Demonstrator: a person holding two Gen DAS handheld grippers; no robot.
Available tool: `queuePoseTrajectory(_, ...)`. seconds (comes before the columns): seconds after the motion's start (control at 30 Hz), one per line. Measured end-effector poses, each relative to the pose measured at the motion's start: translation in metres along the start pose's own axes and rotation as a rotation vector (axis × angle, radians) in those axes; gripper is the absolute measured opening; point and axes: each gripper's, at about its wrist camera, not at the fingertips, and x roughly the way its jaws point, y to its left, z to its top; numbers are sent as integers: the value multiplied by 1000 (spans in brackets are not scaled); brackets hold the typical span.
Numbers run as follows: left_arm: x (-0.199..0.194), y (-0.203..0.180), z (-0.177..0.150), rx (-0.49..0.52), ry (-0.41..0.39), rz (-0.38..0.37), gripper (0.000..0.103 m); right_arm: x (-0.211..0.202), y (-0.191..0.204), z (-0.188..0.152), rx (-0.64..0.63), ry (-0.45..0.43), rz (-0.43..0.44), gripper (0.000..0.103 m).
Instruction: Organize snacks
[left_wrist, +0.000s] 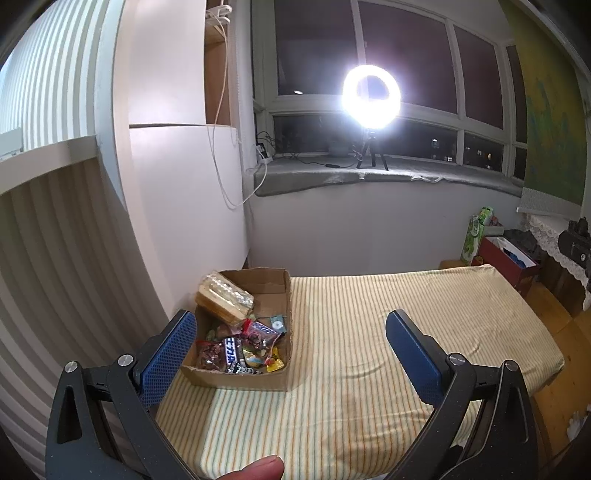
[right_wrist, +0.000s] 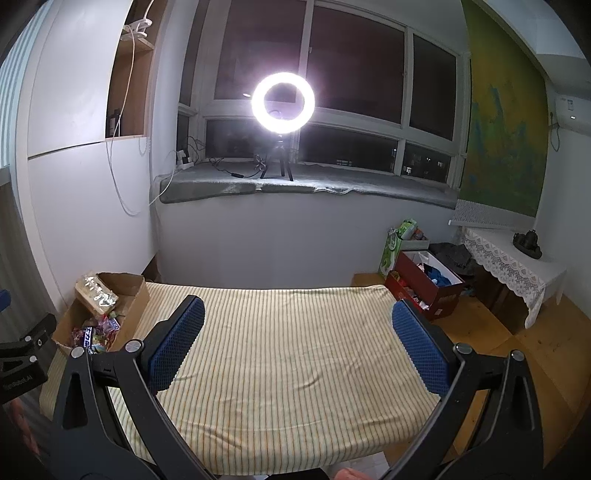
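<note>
A brown cardboard box (left_wrist: 273, 380) sits at the left end of the striped cloth (left_wrist: 369, 332). Inside it lie several wrapped snacks (left_wrist: 240, 347) and a clear pack of biscuits (left_wrist: 225, 299) leaning on its far left corner. My left gripper (left_wrist: 291, 332) is open above the cloth, its left finger beside the box, nothing between the pads. In the right wrist view the same box (right_wrist: 136, 299) and snacks (right_wrist: 98, 332) lie at the far left. My right gripper (right_wrist: 295, 321) hangs open and empty over the middle of the cloth (right_wrist: 288, 350).
A bright ring light (left_wrist: 371, 96) on a tripod stands on the windowsill. A white cabinet (left_wrist: 184, 206) rises just left of the box. On the floor to the right are a red box (right_wrist: 424, 291) of oddments, a green bag (right_wrist: 397, 243) and a lace-covered table (right_wrist: 509, 266).
</note>
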Motion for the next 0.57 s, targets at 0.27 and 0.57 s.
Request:
queuePoseTrajectory(0.27, 2, -3, -1, 35, -8, 77, 102, 4, 2, 0, -3, 7, -8, 103)
queuePoseTrajectory(0.57, -2, 4, -1, 31, -47, 128, 102, 5, 2, -1, -2, 11, -9, 103)
